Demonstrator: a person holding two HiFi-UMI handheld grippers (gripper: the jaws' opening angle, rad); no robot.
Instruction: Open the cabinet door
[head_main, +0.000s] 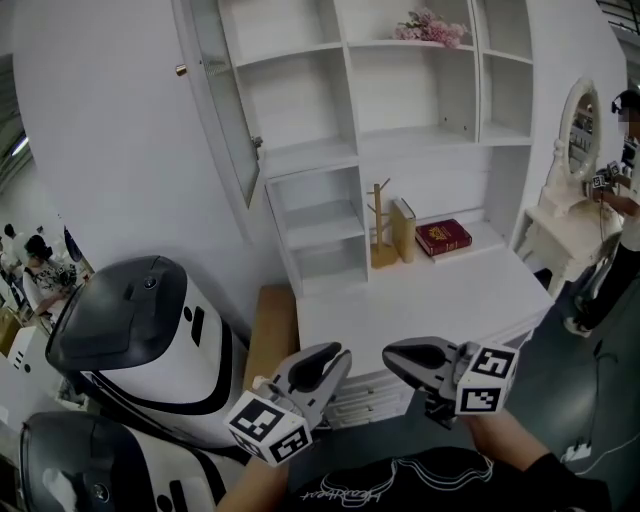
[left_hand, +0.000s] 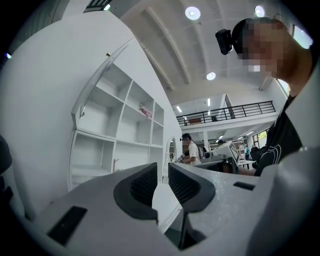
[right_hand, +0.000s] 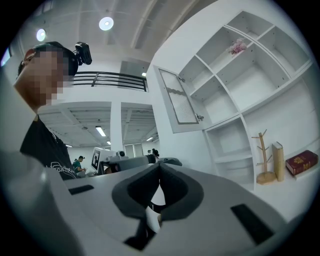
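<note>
While reading the head view from its left edge, note seated people in the background and a bulky white-and-black machine low in the foreground.

Next, high on the curved white wall, the cabinet door. Glazed, white-framed, with a small knob near its free edge. Stands already swung well out from the white shelf unit, hinged on that unit's left side. Touched by neither tool.

Below, a brown panel set against the left end of the white desk.

Left gripper: held low in the foreground, in front of the desk and well apart from the door. Released, with jaws parted by a narrow gap and nothing between them, as confirmed in the left gripper view.

On the desk, under the shelves, a wooden peg stand, upright.

Right gripper: just beside the left one, at the same low level. Clenched, with jaw tips met and empty, as seen in the right gripper view.

Further right, a tan book standing upright beside the stand. Pink flowers on an upper shelf. A red book lying flat on the desk.

At the right edge, a white dressing table with oval mirror, and a standing person beside it.
</note>
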